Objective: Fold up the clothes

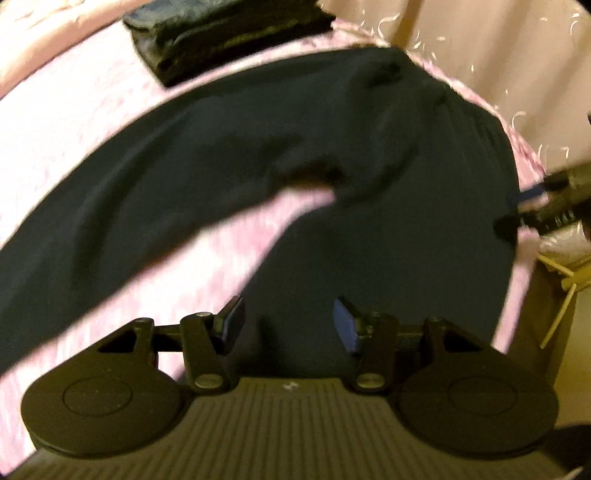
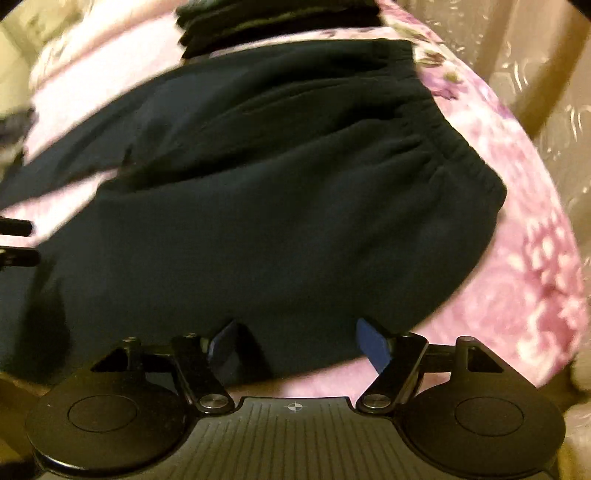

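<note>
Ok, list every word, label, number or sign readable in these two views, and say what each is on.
No readable text anywhere.
Left gripper body: a small white mark, too blurred to read.
Right gripper body: a small white crosshair symbol, no letters.
Dark sweatpants, folded dark clothes and pink floral bedspread: no labels visible.

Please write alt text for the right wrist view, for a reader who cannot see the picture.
Dark sweatpants with a gathered elastic waistband lie spread on a pink floral blanket. The open right gripper hovers at their near edge, holding nothing. A folded dark pile sits at the far side.
</note>
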Available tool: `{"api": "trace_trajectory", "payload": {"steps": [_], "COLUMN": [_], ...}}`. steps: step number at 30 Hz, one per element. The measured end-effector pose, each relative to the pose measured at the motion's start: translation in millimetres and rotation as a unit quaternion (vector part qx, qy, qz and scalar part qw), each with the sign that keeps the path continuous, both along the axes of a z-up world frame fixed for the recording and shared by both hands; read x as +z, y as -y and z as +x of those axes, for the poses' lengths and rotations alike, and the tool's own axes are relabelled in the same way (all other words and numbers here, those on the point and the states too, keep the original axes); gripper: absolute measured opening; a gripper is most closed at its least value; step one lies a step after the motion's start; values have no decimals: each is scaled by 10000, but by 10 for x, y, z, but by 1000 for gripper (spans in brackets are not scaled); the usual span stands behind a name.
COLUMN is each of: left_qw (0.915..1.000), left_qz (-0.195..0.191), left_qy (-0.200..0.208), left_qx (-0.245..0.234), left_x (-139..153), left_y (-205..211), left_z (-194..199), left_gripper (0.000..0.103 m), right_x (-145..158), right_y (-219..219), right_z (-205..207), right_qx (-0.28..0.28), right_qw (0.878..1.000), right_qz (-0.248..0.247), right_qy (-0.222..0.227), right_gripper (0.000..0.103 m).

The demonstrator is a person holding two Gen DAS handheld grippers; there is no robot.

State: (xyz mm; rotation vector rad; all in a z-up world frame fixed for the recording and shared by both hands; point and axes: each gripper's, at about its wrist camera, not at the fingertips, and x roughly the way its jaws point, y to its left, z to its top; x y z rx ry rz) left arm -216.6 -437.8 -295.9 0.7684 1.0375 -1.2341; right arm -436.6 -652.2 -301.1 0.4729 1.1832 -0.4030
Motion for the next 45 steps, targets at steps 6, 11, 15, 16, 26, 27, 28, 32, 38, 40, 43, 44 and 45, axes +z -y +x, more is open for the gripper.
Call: {"api": "trace_trajectory", "payload": {"steps": [6, 11, 15, 16, 26, 27, 28, 32, 38, 40, 43, 44, 45], "left_qw": [9974, 9895, 9748, 9704, 9331, 9300, 9275, 9285, 9475, 9513, 9554, 9568, 9581], "left_qz": [405, 683, 881, 916, 1068, 1058, 1036, 823, 553, 490, 476, 472, 467], "left_qy": [166, 561, 829, 865, 804, 752, 702, 500, 527, 537, 560, 567, 575], "left_qx": [580, 1145, 1872, 2059, 3339, 3439, 3522, 3587, 3106, 2995, 2859, 2813, 2768], "left_x": [333, 684, 883, 923, 1151, 1153, 1159, 1154, 1170, 1175, 1185, 1188, 1191], "left_y": [-688, -1298, -1746, -1839, -2557, -2584, -2617, -2579, -2224, -2133, -2053, -2027, -2000], "left_z": [-173, -334, -391, -397, -257, -225, -195, -58, 64, 87, 97, 101, 104], "left_gripper": [50, 62, 63, 64, 83, 85, 89, 90, 90, 90, 90, 90, 90], "right_x": [380, 634, 801, 830, 1104, 1162, 1226, 1471, 1678, 1684, 1667, 1660, 1654], "right_y": [-49, -181, -372, -435, -886, -885, -890, -879, -839, -846, -857, -858, -859], "right_z": [-109, -31, 105, 155, 512, 531, 548, 579, 550, 521, 480, 469, 459], "right_qx": [119, 556, 1088, 1230, 1639, 1594, 1531, 1168, 776, 704, 610, 590, 569], "right_qw": [9999, 9982, 9934, 9915, 9823, 9832, 9844, 9894, 9921, 9927, 9935, 9938, 9940], "right_qz": [0, -7, -129, -188, -490, -482, -478, -572, -757, -749, -706, -683, -661], "right_qy": [-33, -236, -333, -390, -768, -748, -716, -640, -624, -634, -653, -656, -658], "right_gripper": [91, 91, 91, 91, 91, 91, 91, 91, 91, 91, 91, 91, 91]}}
